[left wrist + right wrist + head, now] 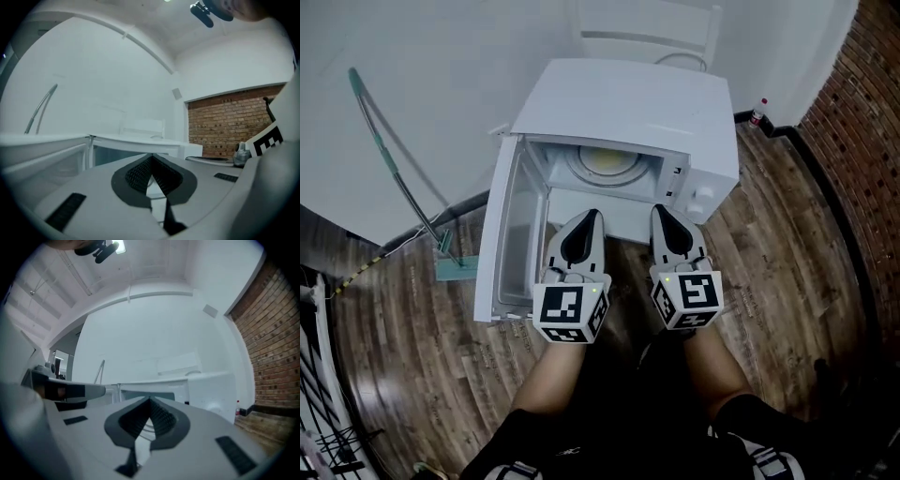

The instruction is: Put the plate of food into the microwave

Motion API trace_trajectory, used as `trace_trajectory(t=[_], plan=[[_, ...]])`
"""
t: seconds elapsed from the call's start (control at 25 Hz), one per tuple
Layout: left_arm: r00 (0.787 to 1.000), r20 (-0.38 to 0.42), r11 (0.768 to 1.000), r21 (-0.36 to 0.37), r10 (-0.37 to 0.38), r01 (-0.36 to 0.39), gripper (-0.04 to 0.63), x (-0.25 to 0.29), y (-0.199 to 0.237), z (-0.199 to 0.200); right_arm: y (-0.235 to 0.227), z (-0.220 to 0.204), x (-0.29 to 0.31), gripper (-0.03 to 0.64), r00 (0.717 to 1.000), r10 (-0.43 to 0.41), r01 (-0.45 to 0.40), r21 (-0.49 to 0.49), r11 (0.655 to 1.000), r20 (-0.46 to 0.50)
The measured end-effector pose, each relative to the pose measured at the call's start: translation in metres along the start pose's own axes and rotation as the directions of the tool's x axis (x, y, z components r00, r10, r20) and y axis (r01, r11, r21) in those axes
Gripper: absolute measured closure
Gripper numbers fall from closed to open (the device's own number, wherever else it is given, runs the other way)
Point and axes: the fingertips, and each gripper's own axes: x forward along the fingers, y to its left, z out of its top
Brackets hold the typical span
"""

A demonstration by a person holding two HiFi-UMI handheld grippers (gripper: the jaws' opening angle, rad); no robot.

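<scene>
The white microwave (pixel 630 105) stands on the wooden floor with its door (pixel 500 236) swung open to the left. Inside, on the turntable, lies a plate with pale yellow food (pixel 607 161), partly hidden by the cavity's top edge. My left gripper (pixel 594 215) hangs just in front of the opening, jaws shut with nothing between them. To its right my right gripper (pixel 659 208) is level with it, also shut and empty. In the left gripper view the pads (pixel 140 172) meet at a point in front of the microwave (pixel 140 145). The right gripper view shows its closed pads (pixel 161 418) the same way.
A green-handled mop (pixel 397 173) leans on the white wall at the left, its head (pixel 451 264) on the floor. A small bottle (pixel 757 112) stands by the brick wall (pixel 861 122) at the right. A white chair (pixel 647 33) is behind the microwave. The person's legs fill the bottom.
</scene>
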Motion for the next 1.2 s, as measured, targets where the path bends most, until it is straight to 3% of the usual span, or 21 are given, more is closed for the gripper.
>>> trace_trajectory(t=[0.2, 0.32, 0.44, 0.64, 0.8, 1.2], plan=[[0.997, -0.083, 1.000, -0.017, 0.000, -0.002, 0.595, -0.008, -0.015, 0.123, 0.017, 0.118, -0.010, 0.608, 0.997, -0.007, 0.007, 0.008, 1.000, -0.083], [0.993, -0.116, 0.999, 0.004, 0.033, -0.032, 0.595, -0.023, -0.020, 0.216, 0.024, 0.214, -0.023, 0.607, 0.996, -0.036, 0.039, 0.034, 0.999, -0.085], [0.987, -0.143, 0.997, -0.021, 0.073, -0.077, 0.595, -0.037, -0.014, 0.300, 0.029, 0.306, -0.033, 0.609, 0.994, -0.074, 0.078, 0.039, 0.996, -0.085], [0.990, -0.128, 0.998, 0.000, 0.060, -0.061, 0.595, -0.054, -0.022, 0.399, 0.056, 0.405, -0.046, 0.609, 0.996, -0.041, 0.045, 0.055, 0.997, -0.074], [0.997, -0.077, 1.000, 0.008, 0.028, -0.028, 0.595, -0.054, -0.039, 0.437, 0.068, 0.446, -0.045, 0.609, 1.000, -0.016, 0.017, 0.048, 0.999, -0.023], [0.997, -0.071, 1.000, -0.024, 0.004, -0.006, 0.595, -0.061, -0.040, 0.450, 0.084, 0.477, -0.046, 0.609, 0.999, 0.040, -0.041, 0.037, 0.998, 0.022]])
